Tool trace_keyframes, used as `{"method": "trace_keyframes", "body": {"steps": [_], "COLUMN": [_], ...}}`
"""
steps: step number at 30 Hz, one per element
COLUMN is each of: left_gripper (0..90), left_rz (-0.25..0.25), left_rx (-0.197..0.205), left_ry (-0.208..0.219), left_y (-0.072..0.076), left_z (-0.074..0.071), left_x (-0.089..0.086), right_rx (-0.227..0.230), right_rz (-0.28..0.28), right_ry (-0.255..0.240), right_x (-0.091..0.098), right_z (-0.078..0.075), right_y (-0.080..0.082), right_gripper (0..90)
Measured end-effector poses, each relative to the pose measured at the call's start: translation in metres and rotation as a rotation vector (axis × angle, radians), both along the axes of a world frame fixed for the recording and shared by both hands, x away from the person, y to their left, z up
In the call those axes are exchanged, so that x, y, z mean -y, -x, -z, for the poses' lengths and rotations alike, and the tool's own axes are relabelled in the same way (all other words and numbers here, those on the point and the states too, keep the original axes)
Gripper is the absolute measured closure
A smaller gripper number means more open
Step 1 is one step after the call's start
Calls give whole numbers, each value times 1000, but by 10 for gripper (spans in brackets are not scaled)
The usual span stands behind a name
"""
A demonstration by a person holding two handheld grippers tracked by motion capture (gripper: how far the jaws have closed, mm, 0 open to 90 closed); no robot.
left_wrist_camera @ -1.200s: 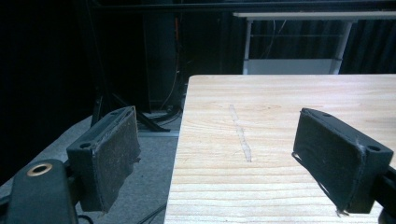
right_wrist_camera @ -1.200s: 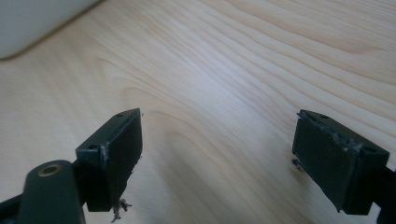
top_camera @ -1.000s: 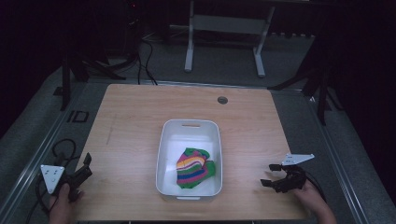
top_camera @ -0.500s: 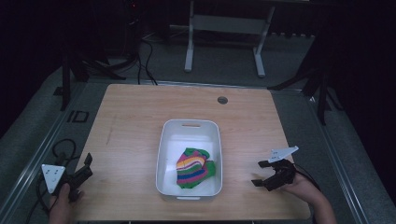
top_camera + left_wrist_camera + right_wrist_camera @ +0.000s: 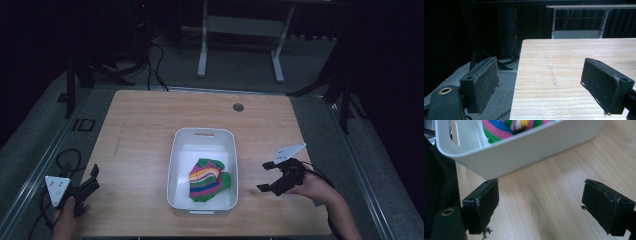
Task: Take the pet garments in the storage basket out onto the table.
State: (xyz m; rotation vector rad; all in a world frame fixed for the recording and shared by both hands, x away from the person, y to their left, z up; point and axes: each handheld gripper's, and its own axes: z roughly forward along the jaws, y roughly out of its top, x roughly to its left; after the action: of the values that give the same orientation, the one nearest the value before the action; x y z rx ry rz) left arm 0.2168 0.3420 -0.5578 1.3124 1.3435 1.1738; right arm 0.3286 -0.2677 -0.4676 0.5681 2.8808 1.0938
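High view: wooden table (image 5: pixel 150 130) with a white bin (image 5: pixel 175 165) at centre. A striped cloth (image 5: pixel 207 180), bunched, in green, pink, yellow and blue, lies inside the bin toward its near end. Right gripper (image 5: pixel 267 176) sits just right of the bin, jaws spread and empty, pointed toward the bin wall; not touching it. Left gripper (image 5: pixel 92 177) is low at the table's near-left corner, well apart from the bin, also holding nothing.

Judgement: the cloth is ungrasped, so whatever is to be done with it has not begun in earnest. Right gripper looks to be on approach; reach over the rim, closing on the cloth and lifting all remain.

Left gripper view: both pads (image 5: pixel 482 80) stand wide apart with bare table (image 5: pixel 564 75) between them. A faint streak in the wood grain runs ahead. This view confirms the open state, which the high view shows only coarsely.

Right gripper view: pads (image 5: pixel 484 202) wide apart, nothing between them but wood. The bin's outer wall (image 5: pixel 524 152) is close ahead, and cloth (image 5: pixel 499 127) colours peek over its rim. The camera sits below rim height, a detail the high view cannot give.
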Motion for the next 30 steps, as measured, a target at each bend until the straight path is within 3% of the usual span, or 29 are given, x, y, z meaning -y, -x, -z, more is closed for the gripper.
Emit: {"method": "trace_keyframes", "body": {"steps": [12,21,30], "left_gripper": [148,147,148], "left_rz": [0,4,8], "left_rx": [1,1,3], "left_ry": [-12,-9,-6], "left_y": [1,1,1], "left_z": [0,0,0], "left_x": [1,1,1], "right_rx": [30,25,11], "right_rz": [-106,-164,-238], "right_ry": [26,57,103], "right_x": [-41,-67,-105], "right_z": [-27,-32,-27], "right_y": [-7,-10,-14], "right_gripper": [140,140,141]}}
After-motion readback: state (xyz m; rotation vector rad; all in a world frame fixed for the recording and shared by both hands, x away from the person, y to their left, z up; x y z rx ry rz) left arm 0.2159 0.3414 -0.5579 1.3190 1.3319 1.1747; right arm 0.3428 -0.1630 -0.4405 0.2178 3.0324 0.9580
